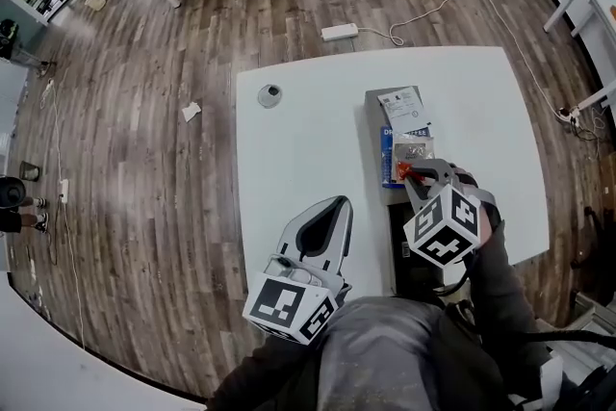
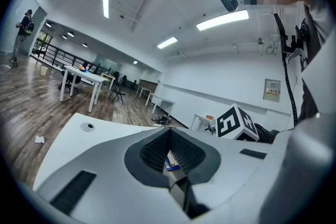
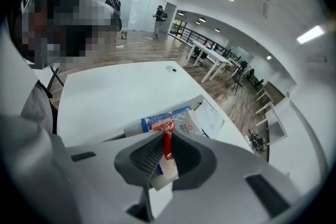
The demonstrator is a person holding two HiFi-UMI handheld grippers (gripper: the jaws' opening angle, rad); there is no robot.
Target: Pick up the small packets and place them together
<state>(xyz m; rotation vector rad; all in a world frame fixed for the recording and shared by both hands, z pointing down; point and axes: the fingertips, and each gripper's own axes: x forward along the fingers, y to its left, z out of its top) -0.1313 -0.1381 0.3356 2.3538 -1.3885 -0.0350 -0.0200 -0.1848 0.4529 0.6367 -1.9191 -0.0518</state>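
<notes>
My right gripper [image 1: 412, 172] is shut on a small red-and-white packet [image 3: 167, 140], whose red end sticks out past the tips. It hangs just above the near end of a pile on the white table [image 1: 308, 130]. In the pile lie a blue packet [image 1: 387, 154], a clear packet [image 1: 415, 149] and a white printed packet [image 1: 403, 105], all on a grey board [image 1: 374, 115]. The right gripper view shows the blue packet [image 3: 156, 121] directly beyond the jaws. My left gripper [image 1: 339, 207] hovers over the table's near part, left of the pile. Its jaws are together with nothing between them.
A small round grey disc [image 1: 269, 95] sits near the table's far left corner. A dark flat object [image 1: 412, 250] lies on the table under my right hand. A white power strip [image 1: 339, 32] with its cable lies on the wooden floor beyond the table.
</notes>
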